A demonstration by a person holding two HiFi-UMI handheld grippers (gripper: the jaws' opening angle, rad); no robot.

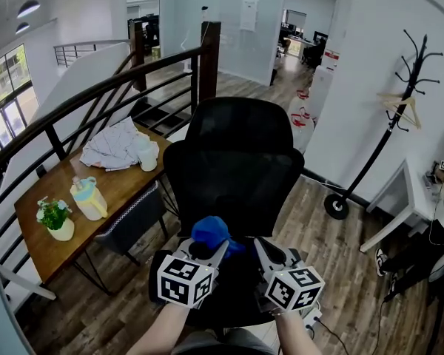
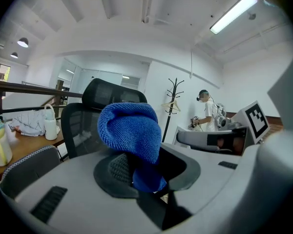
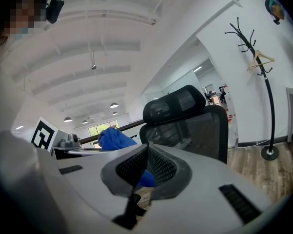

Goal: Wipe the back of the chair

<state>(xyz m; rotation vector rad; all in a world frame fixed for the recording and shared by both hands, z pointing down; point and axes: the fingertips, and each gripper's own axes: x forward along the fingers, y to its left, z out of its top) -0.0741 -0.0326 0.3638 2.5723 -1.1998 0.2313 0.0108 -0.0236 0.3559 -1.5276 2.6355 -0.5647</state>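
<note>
A black mesh office chair [image 1: 233,172] with a headrest [image 1: 240,124] stands straight ahead, its back facing me. My left gripper [image 1: 205,248] is shut on a bunched blue cloth [image 1: 212,233], held low in front of the chair's back; the left gripper view shows the blue cloth [image 2: 131,133] bulging out of the jaws, with the chair [image 2: 95,108] behind it. My right gripper [image 1: 263,251] sits just right of the left one, shut with nothing between its pads. The right gripper view shows the chair [image 3: 193,126] ahead and the cloth [image 3: 116,139] to its left.
A wooden table [image 1: 81,198] at the left carries a potted plant [image 1: 55,219], a yellow jug [image 1: 89,198], a white cup [image 1: 148,156] and crumpled cloth [image 1: 115,145]. A dark stair railing [image 1: 96,95] runs behind. A coat stand [image 1: 388,124] and white desk [image 1: 403,198] are at the right.
</note>
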